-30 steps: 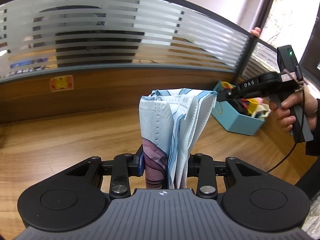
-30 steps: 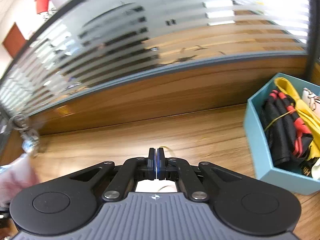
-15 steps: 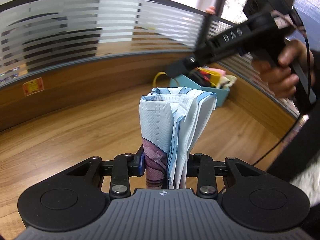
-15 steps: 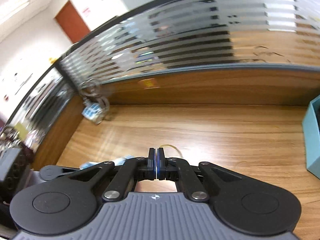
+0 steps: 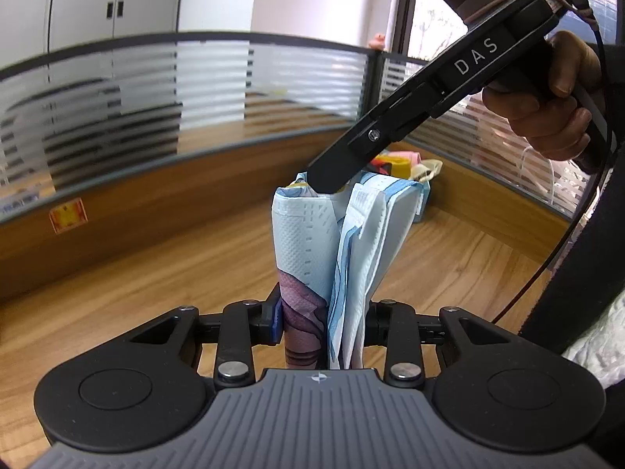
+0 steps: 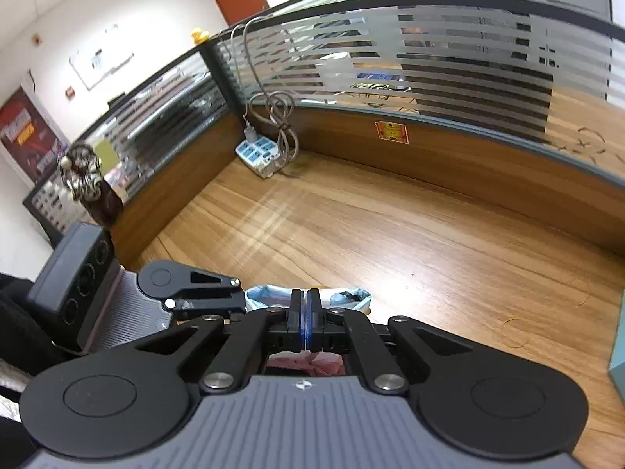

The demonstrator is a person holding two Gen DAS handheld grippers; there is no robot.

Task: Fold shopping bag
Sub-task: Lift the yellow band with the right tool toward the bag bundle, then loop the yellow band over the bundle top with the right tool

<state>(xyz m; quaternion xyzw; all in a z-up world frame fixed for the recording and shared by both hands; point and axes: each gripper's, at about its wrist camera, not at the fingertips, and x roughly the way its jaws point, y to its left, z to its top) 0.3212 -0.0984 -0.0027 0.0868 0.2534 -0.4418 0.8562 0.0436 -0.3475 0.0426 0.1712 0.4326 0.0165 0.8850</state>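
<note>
Left wrist view: the left gripper [image 5: 322,322] is clamped on a folded light-blue, textured fabric shopping bag with a purple printed panel [image 5: 308,234], holding it upright above the wooden desk [image 5: 156,265]. The right gripper [image 5: 326,181], held in a person's hand [image 5: 547,113], comes in from the upper right; its tip meets the bag's top edge. A teal box of coloured items [image 5: 424,195] sits behind the bag, toward the desk's far right corner. Right wrist view: the right gripper's [image 6: 306,322] jaws are fully closed with nothing visible between them, directly over the bag [image 6: 351,297]. A white power strip [image 6: 259,152] lies at the desk's far left corner.
</note>
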